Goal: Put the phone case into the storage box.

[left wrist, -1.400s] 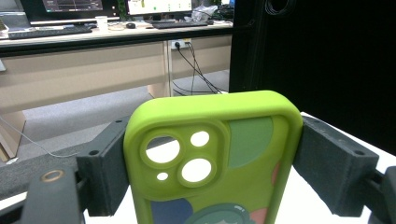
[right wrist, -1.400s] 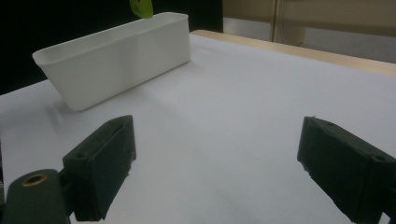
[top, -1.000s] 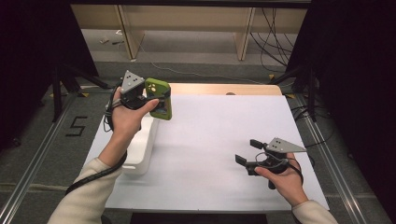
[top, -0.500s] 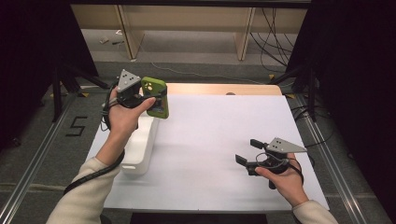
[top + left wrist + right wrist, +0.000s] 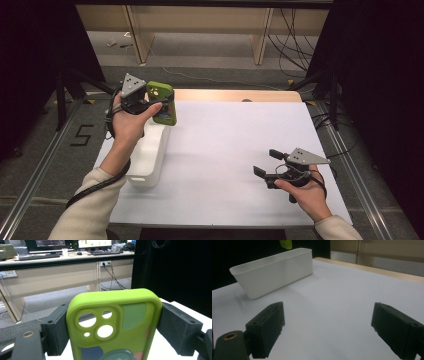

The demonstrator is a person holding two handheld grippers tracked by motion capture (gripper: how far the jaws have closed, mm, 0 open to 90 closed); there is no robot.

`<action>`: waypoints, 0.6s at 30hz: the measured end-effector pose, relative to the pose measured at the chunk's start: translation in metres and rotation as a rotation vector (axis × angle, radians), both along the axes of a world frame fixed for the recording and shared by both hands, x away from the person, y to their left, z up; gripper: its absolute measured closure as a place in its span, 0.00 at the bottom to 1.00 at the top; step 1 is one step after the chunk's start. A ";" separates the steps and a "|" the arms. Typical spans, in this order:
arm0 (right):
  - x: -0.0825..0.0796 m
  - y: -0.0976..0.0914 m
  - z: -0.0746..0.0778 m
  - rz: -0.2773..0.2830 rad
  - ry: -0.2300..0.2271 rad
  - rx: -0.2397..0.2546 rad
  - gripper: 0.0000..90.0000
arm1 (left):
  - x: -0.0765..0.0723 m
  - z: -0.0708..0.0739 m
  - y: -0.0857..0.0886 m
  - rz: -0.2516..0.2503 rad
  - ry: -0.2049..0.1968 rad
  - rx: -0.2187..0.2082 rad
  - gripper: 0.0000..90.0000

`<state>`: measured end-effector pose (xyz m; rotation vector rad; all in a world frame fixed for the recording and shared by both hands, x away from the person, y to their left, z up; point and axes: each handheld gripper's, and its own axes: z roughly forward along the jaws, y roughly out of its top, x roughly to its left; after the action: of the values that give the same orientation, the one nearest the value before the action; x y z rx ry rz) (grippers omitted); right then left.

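White-covered table (image 5: 230, 150) in dark-curtained lab; white bin (image 5: 150, 155) near left edge, middle bare. Left gripper (image 5: 150, 102) clamps green phone case (image 5: 162, 102); right gripper (image 5: 265, 162) jaws apart, empty.

Obstacle: white bin (image 5: 150, 155) at the table's (image 5: 235, 145) left edge.
Free room: bare white surface between the bin and the right gripper (image 5: 265, 162).
Above the bin: green phone case (image 5: 162, 102) held aloft.

Grey floor (image 5: 210, 55) under pale wooden desks (image 5: 50, 272); monitors (image 5: 95, 243) above; black curtains (image 5: 380, 75) at the sides.
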<state>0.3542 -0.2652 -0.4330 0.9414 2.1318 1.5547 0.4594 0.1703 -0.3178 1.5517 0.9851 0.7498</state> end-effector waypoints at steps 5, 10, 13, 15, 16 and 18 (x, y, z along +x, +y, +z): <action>0.000 -0.002 0.000 -0.003 0.000 0.001 0.14 | 0.001 0.000 0.003 0.009 -0.001 0.001 0.20; -0.001 -0.002 0.000 -0.005 0.000 0.001 0.14 | 0.003 -0.001 0.007 0.021 0.000 0.009 0.20; -0.001 -0.003 0.000 -0.007 0.001 -0.001 0.14 | 0.004 -0.002 0.009 0.027 0.003 0.008 0.20; -0.001 -0.003 0.000 -0.007 0.001 0.000 0.14 | 0.005 -0.002 0.010 0.030 0.003 0.007 0.20; -0.001 -0.003 0.000 -0.007 0.001 0.000 0.14 | 0.005 -0.002 0.011 0.032 0.003 0.006 0.20; -0.001 -0.003 0.000 -0.006 0.001 0.002 0.14 | 0.006 -0.002 0.012 0.034 0.003 0.008 0.20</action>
<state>0.3534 -0.2679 -0.4333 0.9480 2.1268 1.5537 0.4649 0.1823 -0.3202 1.5465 1.0144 0.7763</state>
